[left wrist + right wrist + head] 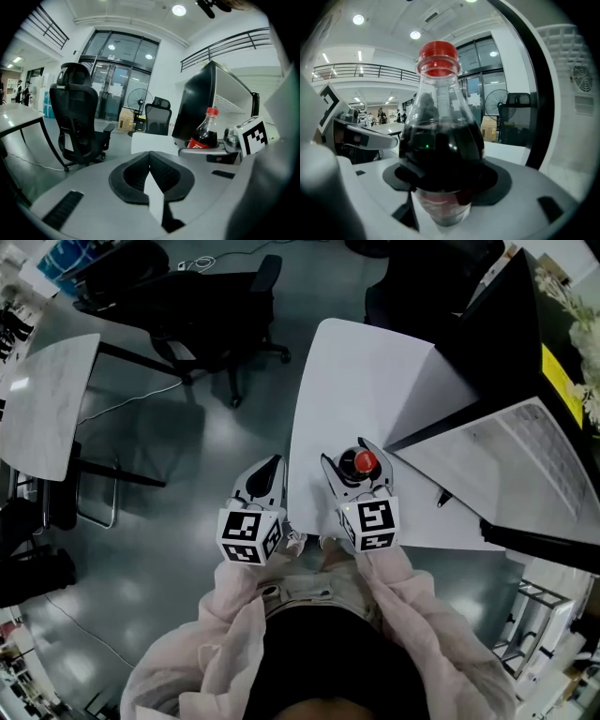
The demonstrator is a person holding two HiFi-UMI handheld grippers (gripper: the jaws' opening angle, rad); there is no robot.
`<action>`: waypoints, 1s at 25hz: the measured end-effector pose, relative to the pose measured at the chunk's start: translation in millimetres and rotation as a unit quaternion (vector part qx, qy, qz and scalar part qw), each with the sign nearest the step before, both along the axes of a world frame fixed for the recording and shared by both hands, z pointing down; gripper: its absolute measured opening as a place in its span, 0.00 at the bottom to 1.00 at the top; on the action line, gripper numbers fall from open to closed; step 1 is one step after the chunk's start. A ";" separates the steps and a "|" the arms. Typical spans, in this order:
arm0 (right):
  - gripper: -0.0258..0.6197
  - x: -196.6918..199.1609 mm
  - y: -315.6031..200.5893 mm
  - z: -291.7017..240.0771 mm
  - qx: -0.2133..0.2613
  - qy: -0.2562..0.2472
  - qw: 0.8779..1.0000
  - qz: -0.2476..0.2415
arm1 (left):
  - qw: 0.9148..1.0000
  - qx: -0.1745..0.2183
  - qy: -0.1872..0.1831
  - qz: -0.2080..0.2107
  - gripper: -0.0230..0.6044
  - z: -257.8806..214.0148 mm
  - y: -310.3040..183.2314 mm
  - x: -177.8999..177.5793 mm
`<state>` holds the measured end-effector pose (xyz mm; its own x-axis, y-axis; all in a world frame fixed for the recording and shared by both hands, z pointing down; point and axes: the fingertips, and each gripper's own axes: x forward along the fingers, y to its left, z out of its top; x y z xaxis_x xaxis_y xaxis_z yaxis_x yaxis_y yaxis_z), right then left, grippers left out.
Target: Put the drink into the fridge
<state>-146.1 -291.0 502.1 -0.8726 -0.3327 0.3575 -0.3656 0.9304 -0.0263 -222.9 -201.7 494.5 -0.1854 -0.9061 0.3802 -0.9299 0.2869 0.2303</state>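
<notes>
The drink is a cola bottle (364,462) with dark liquid and a red cap. My right gripper (345,452) is shut on it, holding it upright over the near part of the white table (337,381). In the right gripper view the bottle (440,140) fills the space between the dark pads (497,180). The black fridge (497,334) stands on the table to the right, with a pale ribbed panel (534,451) facing me. My left gripper (274,463) hangs left of the table edge over the floor, shut and empty, its pads (164,171) meeting. From there the bottle (206,133) shows at right, before the fridge (201,103).
A black office chair (206,296) stands on the grey floor beyond my left gripper, with a second chair (157,119) farther off. A marble-topped table (47,399) is at the far left. Cables trail across the floor (131,399). A white rack (544,624) is at the lower right.
</notes>
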 end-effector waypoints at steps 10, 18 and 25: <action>0.52 24.5 13.6 -5.4 0.002 0.000 0.998 0.066 | 0.997 0.019 -0.002 0.079 0.05 -7.7 -11.7 14.0; 0.52 62.6 23.3 -9.9 -0.001 0.002 0.992 0.123 | 0.990 0.025 -0.001 0.142 0.05 -11.0 -19.0 41.3; 0.52 104.9 22.7 -15.5 0.003 0.008 0.984 0.178 | 0.979 0.028 0.007 0.200 0.05 -9.8 -35.5 78.4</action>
<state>-41.1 -268.3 486.7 -0.6941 -0.6194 0.3669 -0.6694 0.7428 -0.0124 -144.5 -237.1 484.6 0.1937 -0.9248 0.3274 -0.9618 -0.1133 0.2490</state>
